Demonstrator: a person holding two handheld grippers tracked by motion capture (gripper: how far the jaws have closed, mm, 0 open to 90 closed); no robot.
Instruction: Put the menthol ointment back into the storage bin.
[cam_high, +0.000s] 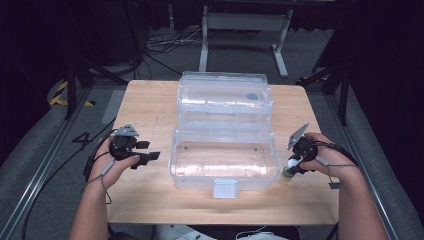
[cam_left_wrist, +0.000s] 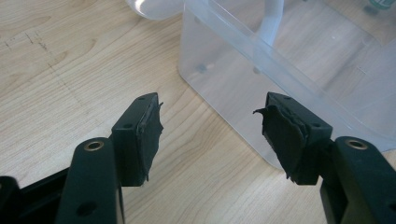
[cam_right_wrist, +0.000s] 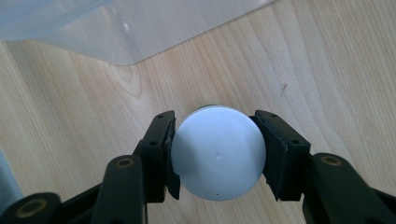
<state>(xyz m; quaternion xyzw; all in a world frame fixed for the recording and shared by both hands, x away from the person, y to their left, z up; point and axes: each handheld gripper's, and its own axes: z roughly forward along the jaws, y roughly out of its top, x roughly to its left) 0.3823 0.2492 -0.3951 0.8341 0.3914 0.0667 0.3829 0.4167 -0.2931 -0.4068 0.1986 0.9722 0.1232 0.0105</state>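
A clear plastic box (cam_high: 176, 159) stands open in the middle of the wooden table, its lid (cam_high: 225, 97) folded back behind it. Just right of the box, my right gripper (cam_high: 294, 166) points down and is shut on a small container with a round white cap (cam_right_wrist: 217, 154) and a green base (cam_high: 288, 172). Both pads press the cap's sides in the right gripper view, where my right gripper (cam_right_wrist: 215, 123) hovers over bare wood. My left gripper (cam_high: 150, 151) rests left of the box, open. In the left gripper view the left gripper (cam_left_wrist: 210, 109) holds nothing, and the box wall (cam_left_wrist: 224, 79) is just ahead.
A white latch (cam_high: 224, 188) hangs from the box's front edge. A small dark round spot (cam_high: 252, 96) shows on the lid. The box's clear corner (cam_right_wrist: 116, 28) lies just beyond the right jaws. Metal stand legs (cam_high: 243, 35) and cables are on the floor behind the table.
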